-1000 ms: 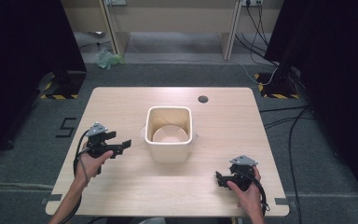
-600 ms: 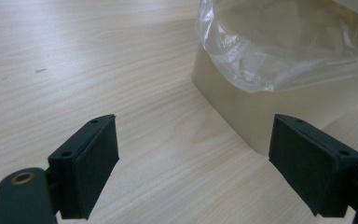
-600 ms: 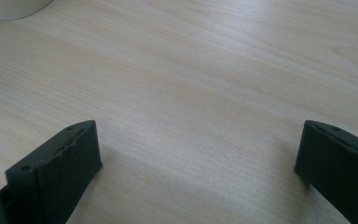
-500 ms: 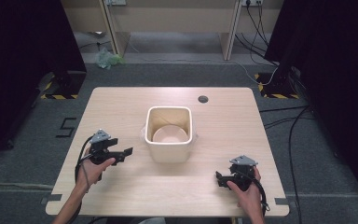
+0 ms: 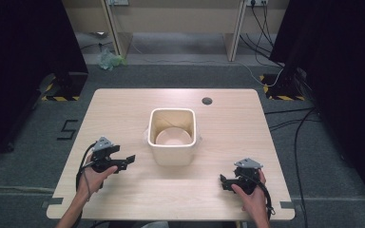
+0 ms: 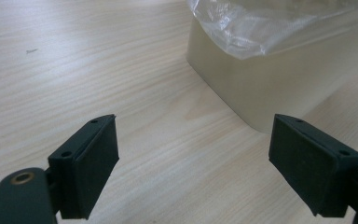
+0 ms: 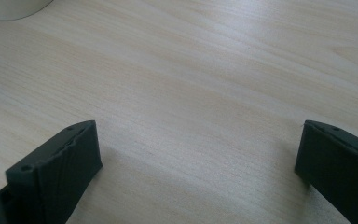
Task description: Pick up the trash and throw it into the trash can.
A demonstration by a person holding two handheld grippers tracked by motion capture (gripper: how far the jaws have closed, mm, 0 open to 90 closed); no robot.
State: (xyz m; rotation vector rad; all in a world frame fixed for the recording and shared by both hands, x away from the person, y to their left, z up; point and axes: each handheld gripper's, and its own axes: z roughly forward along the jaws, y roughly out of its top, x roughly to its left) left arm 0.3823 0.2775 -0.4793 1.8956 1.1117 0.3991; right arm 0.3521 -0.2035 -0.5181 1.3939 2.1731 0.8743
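A cream square bin (image 5: 172, 151) stands at the middle of the wooden table (image 5: 123, 109), with a thin clear plastic liner (image 6: 261, 23) folded over its rim. My left gripper (image 5: 127, 161) is held just left of the bin, pointing at it, jaws open and empty. In the left gripper view the bin's wall (image 6: 279, 84) rises a short way beyond my left gripper (image 6: 196, 163). My right gripper (image 5: 224, 183) rests near the front right of the table, open with nothing between its jaws. The right gripper view has bare wood between my right gripper's (image 7: 200, 168) jaws and a corner of the bin (image 7: 14, 7).
A dark round cable hole (image 5: 206, 100) sits in the table behind the bin. Cables (image 5: 285, 123) trail on the grey floor to the right. Wooden furniture legs (image 5: 114, 28) stand beyond the table's far edge.
My left gripper has drifted slightly toward the table's near edge, staying open. The right gripper and the bin have not moved.
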